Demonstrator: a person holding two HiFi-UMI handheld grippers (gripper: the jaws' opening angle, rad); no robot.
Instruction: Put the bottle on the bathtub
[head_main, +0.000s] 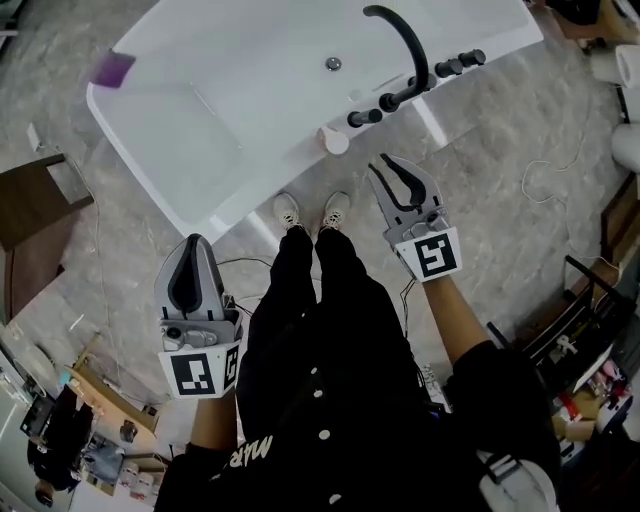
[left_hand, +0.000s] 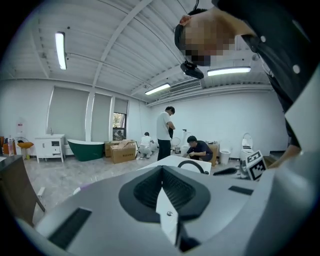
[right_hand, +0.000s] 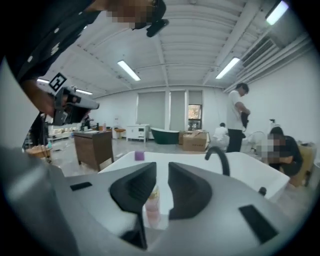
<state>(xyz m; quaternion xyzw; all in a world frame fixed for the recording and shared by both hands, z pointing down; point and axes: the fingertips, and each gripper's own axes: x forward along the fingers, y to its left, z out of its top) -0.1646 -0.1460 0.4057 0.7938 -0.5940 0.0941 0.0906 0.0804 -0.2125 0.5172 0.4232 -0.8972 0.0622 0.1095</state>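
A pale pink bottle (head_main: 333, 141) stands upright on the near rim of the white bathtub (head_main: 230, 110), next to the black faucet (head_main: 405, 45). My right gripper (head_main: 390, 172) hovers just short of it, open, with nothing between the jaws. In the right gripper view the bottle (right_hand: 151, 202) shows through the gap of the right gripper (right_hand: 161, 170), a little beyond the tips. My left gripper (head_main: 195, 242) hangs lower left over the floor, shut and empty. In the left gripper view the left gripper (left_hand: 161, 170) has its jaws pressed together.
A purple block (head_main: 110, 70) sits on the tub's far corner. Black tap handles (head_main: 460, 63) line the rim by the faucet. A brown cabinet (head_main: 30, 215) stands left of the tub. Cables lie on the marble floor. Several people and a green tub (left_hand: 86, 148) are far off.
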